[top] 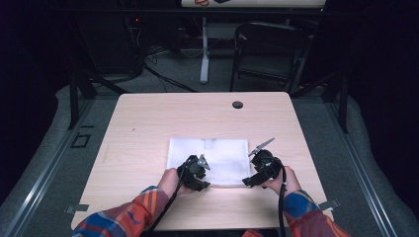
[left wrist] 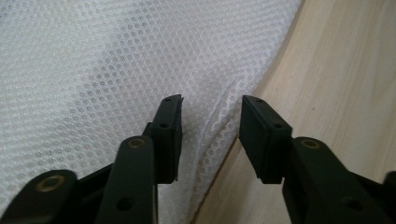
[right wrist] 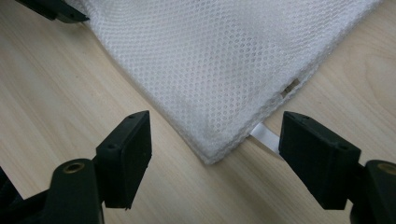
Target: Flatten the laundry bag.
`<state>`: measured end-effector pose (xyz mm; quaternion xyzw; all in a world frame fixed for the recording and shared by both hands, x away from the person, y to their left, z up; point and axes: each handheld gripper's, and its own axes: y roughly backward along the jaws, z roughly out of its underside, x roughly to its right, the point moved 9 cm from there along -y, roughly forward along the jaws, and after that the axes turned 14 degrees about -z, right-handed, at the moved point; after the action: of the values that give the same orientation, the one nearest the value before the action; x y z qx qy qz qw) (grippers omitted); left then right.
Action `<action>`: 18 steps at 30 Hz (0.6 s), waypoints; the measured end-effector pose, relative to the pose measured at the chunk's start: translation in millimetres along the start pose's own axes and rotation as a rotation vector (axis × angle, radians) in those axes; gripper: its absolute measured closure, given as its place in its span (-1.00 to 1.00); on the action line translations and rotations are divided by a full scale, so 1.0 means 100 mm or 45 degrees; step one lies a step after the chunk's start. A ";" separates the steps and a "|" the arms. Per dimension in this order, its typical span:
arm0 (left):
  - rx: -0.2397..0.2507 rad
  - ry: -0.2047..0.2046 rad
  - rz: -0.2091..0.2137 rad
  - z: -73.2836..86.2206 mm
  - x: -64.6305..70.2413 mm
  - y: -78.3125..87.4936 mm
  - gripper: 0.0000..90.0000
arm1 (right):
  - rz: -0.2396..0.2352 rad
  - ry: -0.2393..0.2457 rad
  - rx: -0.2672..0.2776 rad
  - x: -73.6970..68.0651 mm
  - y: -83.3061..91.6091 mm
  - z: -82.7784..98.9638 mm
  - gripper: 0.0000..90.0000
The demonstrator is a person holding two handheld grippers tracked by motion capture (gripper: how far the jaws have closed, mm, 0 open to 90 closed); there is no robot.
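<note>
A white mesh cloth point(top: 222, 153) lies flat on the wooden table point(top: 197, 113), just ahead of both hands. My left gripper point(top: 199, 174) is at the cloth's near left corner. In the left gripper view the cloth's point(left wrist: 116, 56) edge is puckered into a ridge between the jaws of the left gripper point(left wrist: 211, 112), with a gap still between the pads. My right gripper point(top: 256, 174) sits at the near right corner. In the right gripper view its jaws point(right wrist: 215, 135) stand wide on either side of the cloth's point(right wrist: 224, 60) corner, where a small white tag point(right wrist: 264, 137) sticks out.
A dark cable hole point(top: 237, 104) sits near the table's far edge. Beyond the table stand a dark folding chair point(top: 269, 49) and a white table leg point(top: 204, 49). Bare wood surrounds the cloth on all sides.
</note>
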<state>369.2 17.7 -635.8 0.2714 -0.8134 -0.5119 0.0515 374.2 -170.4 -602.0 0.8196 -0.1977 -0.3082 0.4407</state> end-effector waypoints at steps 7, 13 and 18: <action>0.015 0.011 0.023 0.01 0.00 0.01 0.70 | -0.013 0.006 -0.005 -0.02 -0.02 0.00 -0.37; 0.027 0.025 0.056 0.00 0.00 0.02 0.72 | -0.025 0.008 -0.002 -0.04 -0.03 0.00 -0.34; 0.041 0.034 0.073 -0.02 -0.01 0.04 0.70 | -0.023 0.012 -0.009 -0.03 -0.02 0.00 -0.33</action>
<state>368.8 18.0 -630.9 0.2555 -0.8282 -0.4935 0.0729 372.1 -167.5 -602.9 0.8213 -0.1872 -0.3089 0.4416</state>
